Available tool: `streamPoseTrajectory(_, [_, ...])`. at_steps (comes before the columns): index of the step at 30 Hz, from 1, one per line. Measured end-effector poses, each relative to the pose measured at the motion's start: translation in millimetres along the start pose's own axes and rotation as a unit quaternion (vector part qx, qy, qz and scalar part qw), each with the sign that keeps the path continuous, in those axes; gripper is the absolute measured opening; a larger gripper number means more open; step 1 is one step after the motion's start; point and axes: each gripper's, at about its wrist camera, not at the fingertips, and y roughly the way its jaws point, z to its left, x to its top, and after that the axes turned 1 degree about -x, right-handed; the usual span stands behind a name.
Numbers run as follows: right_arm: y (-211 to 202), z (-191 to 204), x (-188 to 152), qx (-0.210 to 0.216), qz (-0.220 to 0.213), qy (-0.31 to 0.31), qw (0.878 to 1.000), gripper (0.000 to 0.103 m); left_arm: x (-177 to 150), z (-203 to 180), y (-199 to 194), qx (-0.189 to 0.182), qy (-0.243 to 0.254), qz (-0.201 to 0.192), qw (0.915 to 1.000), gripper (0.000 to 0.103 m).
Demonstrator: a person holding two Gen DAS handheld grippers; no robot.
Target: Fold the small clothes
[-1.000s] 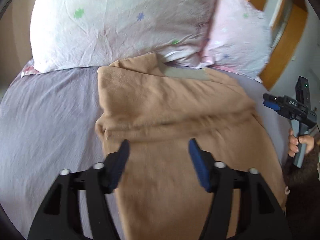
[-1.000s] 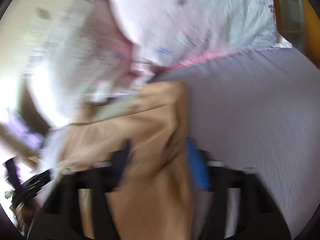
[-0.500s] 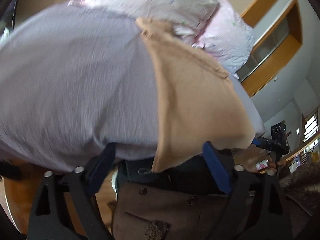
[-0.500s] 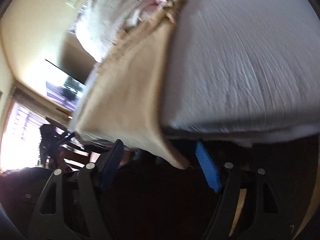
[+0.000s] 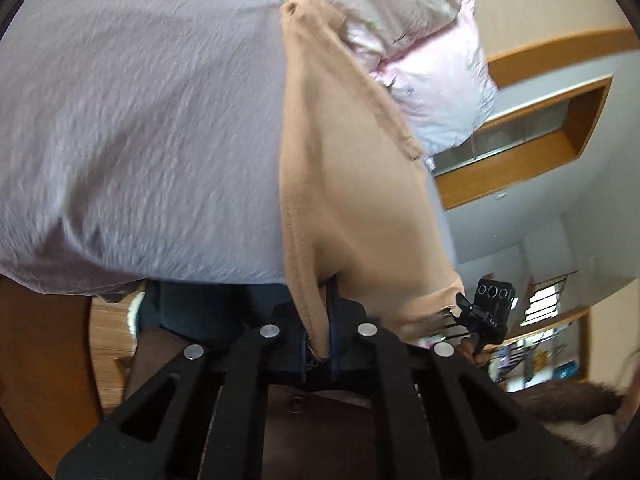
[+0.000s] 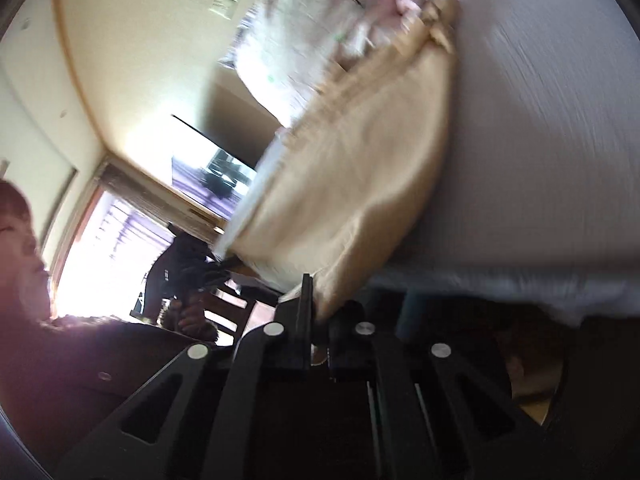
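A tan garment (image 5: 352, 184) lies lengthwise on the bed, its near end hanging over the bed's front edge. My left gripper (image 5: 318, 336) is shut on the garment's near left corner, just below the mattress edge. My right gripper (image 6: 320, 320) is shut on the near right corner of the same garment (image 6: 360, 184). The right gripper also shows in the left wrist view (image 5: 486, 312) at the garment's far hem corner. The left gripper shows in the right wrist view (image 6: 188, 272), dark and blurred.
The bed has a lavender sheet (image 5: 140, 120) and floral pillows (image 5: 432, 60) at its head, touching the garment's far end. A wooden bed frame (image 5: 108, 360) runs below the mattress. The person's face (image 6: 20, 248) shows at left in the right wrist view.
Both grippers dropped from above the garment to the bed's front edge and closed on the garment's near corners. They were open half a second ago.
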Motion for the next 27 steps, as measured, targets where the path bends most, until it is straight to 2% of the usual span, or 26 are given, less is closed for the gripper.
streamPoseTrajectory(4, [-11.3, 29.6, 46.9, -0.001, -0.054, -0.054, 0.997, 0.006, 32.1, -32.5, -22.7, -0.025, 0.03, -0.048, 0.9981, 0.005])
streamPoseTrajectory(7, [-9.5, 41.8, 99.4, -0.021, -0.104, -0.083, 0.991, 0.006, 85.6, -58.3, -27.9, 0.002, 0.072, -0.085, 0.9938, 0.005])
streamPoseTrajectory(8, [-5.2, 40.6, 122.7, -0.031, -0.122, -0.08, 0.989, 0.006, 113.3, -66.0, -23.9, 0.012, 0.082, -0.1, 0.9915, 0.005])
streamPoseTrajectory(12, [36.0, 6.4, 218.6, -0.081, -0.165, -0.029, 0.983, 0.006, 208.1, -70.0, 13.5, 0.057, 0.075, -0.132, 0.9867, 0.004])
streamPoseTrajectory(14, [62.9, -26.9, 257.4, -0.102, -0.165, 0.023, 0.981, 0.006, 250.4, -61.9, 43.2, 0.081, 0.06, -0.131, 0.9861, 0.004])
streamPoseTrajectory(17, [103.1, -88.9, 305.7, -0.15, -0.153, 0.11, 0.971, 0.006, 301.5, -39.0, 87.3, 0.104, 0.026, -0.12, 0.987, 0.004])
streamPoseTrajectory(20, [124.0, -133.5, 320.3, -0.158, -0.154, 0.185, 0.958, 0.006, 329.2, -15.1, 114.5, 0.109, -0.012, -0.112, 0.9876, 0.004])
streamPoseTrajectory(24, [139.0, -152.0, 330.5, -0.171, -0.155, 0.212, 0.95, 0.007, 340.2, 3.1, 127.0, 0.091, -0.036, -0.115, 0.9886, 0.004])
streamPoseTrajectory(25, [141.3, -155.5, 333.1, -0.171, -0.152, 0.22, 0.948, 0.011, 345.7, 8.8, 129.8, 0.082, -0.046, -0.114, 0.989, 0.004])
streamPoseTrajectory(26, [142.8, -158.9, 335.0, -0.171, -0.15, 0.23, 0.946, 0.02, 346.8, 11.2, 129.8, 0.077, -0.053, -0.112, 0.9893, 0.004])
streamPoseTrajectory(27, [144.3, -163.6, 338.0, -0.166, -0.155, 0.24, 0.944, 0.025, 348.3, 14.8, 130.7, 0.069, -0.066, -0.107, 0.9897, 0.004])
